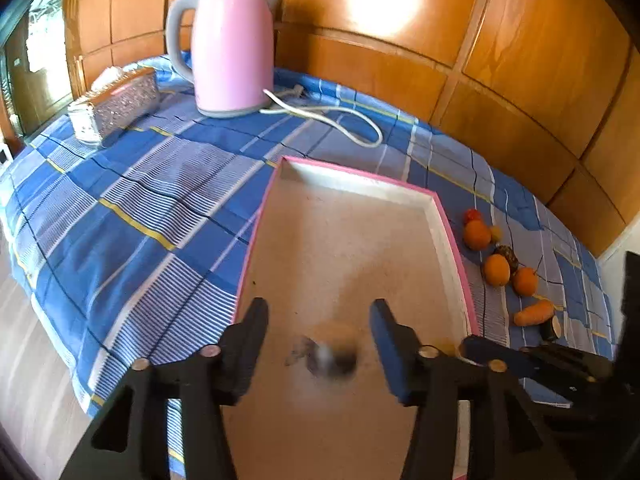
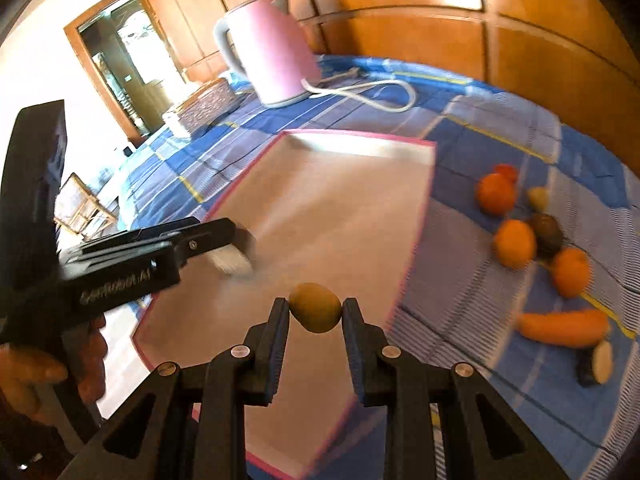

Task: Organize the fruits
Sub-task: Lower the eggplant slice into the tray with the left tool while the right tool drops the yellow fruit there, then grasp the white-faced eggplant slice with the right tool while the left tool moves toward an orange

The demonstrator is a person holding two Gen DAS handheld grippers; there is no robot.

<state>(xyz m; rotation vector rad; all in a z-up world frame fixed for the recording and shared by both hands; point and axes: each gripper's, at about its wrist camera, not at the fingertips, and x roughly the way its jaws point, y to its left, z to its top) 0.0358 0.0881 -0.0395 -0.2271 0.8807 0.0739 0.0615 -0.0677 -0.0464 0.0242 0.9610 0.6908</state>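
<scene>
Left wrist view first: the left gripper [image 1: 319, 322] hangs over the near end of the shallow pink-rimmed cardboard tray [image 1: 456, 248], fingers spread wide, nothing pinched between them. Just below the gap, a small blurred round fruit [image 1: 334, 354] lies on the tray's pale floor; too smeared to name. Right of the tray, on the blue checked tablecloth [image 1: 132, 208], sits the loose pile: three round orange fruits [image 1: 477, 234], a small red one [image 1: 473, 214] at the far end, a dark brown round one [image 1: 508, 255], and an orange carrot [image 1: 534, 313] nearest. Far left stands a pink electric kettle [image 1: 232, 46] with its white cord [image 1: 340, 122] trailing toward the tray, and a glittery silver tissue box [image 1: 120, 102] left of it.

Right wrist view now: the right gripper [image 2: 315, 310] is closed snugly on a small yellow-green oval fruit [image 2: 315, 307], held above the tray's [image 2: 420, 216] near part. The left gripper [image 2: 236, 250] pokes in from the left, low over the tray, its tip blurred. The fruit pile lies apart on the right, with a cut dark-skinned piece [image 2: 596, 364] beside the carrot [image 2: 562, 326].
</scene>
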